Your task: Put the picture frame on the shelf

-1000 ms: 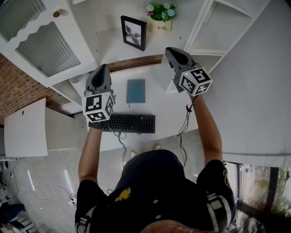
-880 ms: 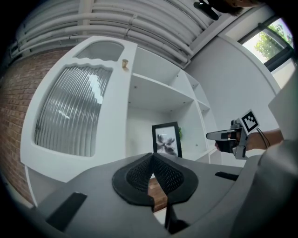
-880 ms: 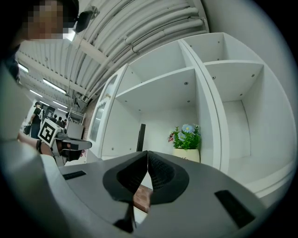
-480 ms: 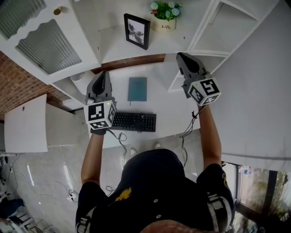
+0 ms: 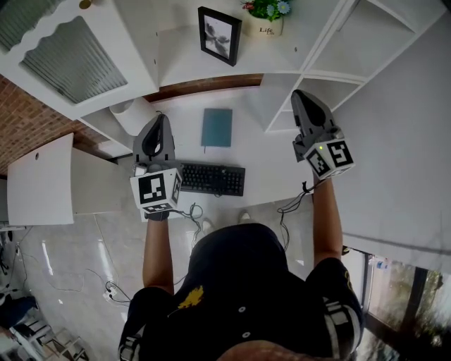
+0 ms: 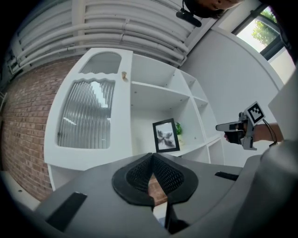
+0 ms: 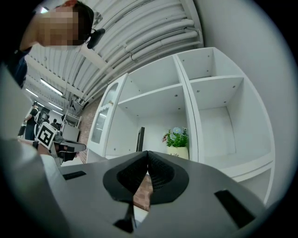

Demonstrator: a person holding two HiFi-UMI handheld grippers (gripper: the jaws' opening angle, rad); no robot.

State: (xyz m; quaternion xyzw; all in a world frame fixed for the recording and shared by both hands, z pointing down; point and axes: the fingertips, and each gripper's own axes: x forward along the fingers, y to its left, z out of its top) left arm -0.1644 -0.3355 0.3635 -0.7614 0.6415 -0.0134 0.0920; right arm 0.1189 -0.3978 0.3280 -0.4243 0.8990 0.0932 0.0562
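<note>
On the white shelf [image 5: 184,67] above the worktop [image 5: 264,144], a black picture frame [image 5: 220,35] stands upright. It is near a small flower pot [image 5: 268,19] on its right, but not touching it. A person stands at the worktop with tongs in each hand. The left tongs [image 5: 161,121] hang over the worktop just left of a keyboard [image 5: 210,179] and a teal book [image 5: 216,127]. Their jaws are pressed together with nothing between them. The right tongs [image 5: 301,99] are out by the open shelf compartments on the right, jaws likewise closed and empty. Both are well apart from the frame.

The frame looks light and stiff, a thin dark border round a pale print. Its front is probably glass, so it would be smooth, slippery and breakable if knocked over. It likely leans on a prop at the back, which would make it easy to tip. The safest hold would be on the border at one side edge, about mid-height, pinching front to back and keeping off the glass. Judging by where it stands, it looks already placed on the shelf.
</note>
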